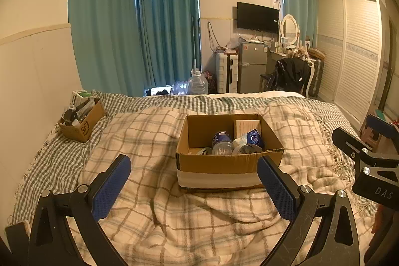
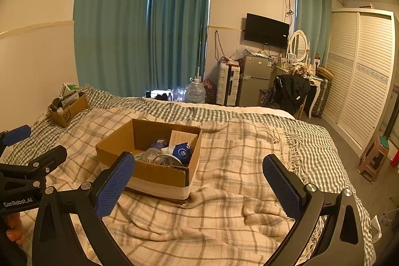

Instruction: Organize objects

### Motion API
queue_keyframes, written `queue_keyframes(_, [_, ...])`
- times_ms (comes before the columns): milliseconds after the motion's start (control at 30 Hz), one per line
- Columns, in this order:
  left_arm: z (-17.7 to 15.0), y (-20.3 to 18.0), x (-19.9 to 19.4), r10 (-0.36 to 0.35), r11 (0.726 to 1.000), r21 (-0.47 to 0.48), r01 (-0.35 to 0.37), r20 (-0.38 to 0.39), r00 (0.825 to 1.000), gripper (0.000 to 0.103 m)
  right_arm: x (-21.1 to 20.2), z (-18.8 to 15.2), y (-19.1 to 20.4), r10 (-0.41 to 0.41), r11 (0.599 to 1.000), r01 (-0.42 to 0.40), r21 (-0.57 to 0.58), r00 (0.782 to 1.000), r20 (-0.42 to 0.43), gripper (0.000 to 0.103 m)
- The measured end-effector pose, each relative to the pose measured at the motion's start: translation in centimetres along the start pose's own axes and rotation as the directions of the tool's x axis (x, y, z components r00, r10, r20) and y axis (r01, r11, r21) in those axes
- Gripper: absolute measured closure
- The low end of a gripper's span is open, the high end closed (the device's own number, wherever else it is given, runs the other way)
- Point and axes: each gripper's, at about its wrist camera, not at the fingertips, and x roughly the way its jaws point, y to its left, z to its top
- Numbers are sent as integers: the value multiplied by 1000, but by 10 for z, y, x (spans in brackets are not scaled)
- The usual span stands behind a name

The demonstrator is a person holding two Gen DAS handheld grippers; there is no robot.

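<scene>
- The big cardboard box [image 1: 229,161] sits in the middle of the bed on the plaid blanket [image 1: 162,223], open at the top. Inside lie a clear bottle with a blue label [image 1: 222,143], a dark blue packet [image 1: 254,137], a round clear lid or jar [image 1: 245,149] and a tan card [image 1: 247,126] standing against the far wall.
- A smaller box [image 1: 82,122], packed with upright odds and ends, stands well apart at the far left edge of the bed, near the wall.
- Your left gripper [image 1: 193,181] hovers just short of the big box, fingers spread wide and holding nothing. Your right gripper [image 2: 199,178] hangs to the box's right over bare blanket, equally wide and empty.
- No loose item lies on the blanket, so this could be items waiting to be moved between boxes or a sort already finished. I would not pick a move from this alone.
- If you do reach in, come down from above, clear of the torn near rim.
- The bottle is round and slick, so grip it across the body.
- The blanket is soft, so the box may tip if you push its wall.
</scene>
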Motion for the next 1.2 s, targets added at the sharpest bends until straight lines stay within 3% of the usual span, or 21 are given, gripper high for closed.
queue_keyframes(1200, [-1,-8,-5,16,999,31,-16,16,1000,0,0,-1,-1,10,1000,-10,4,1000,-8,0])
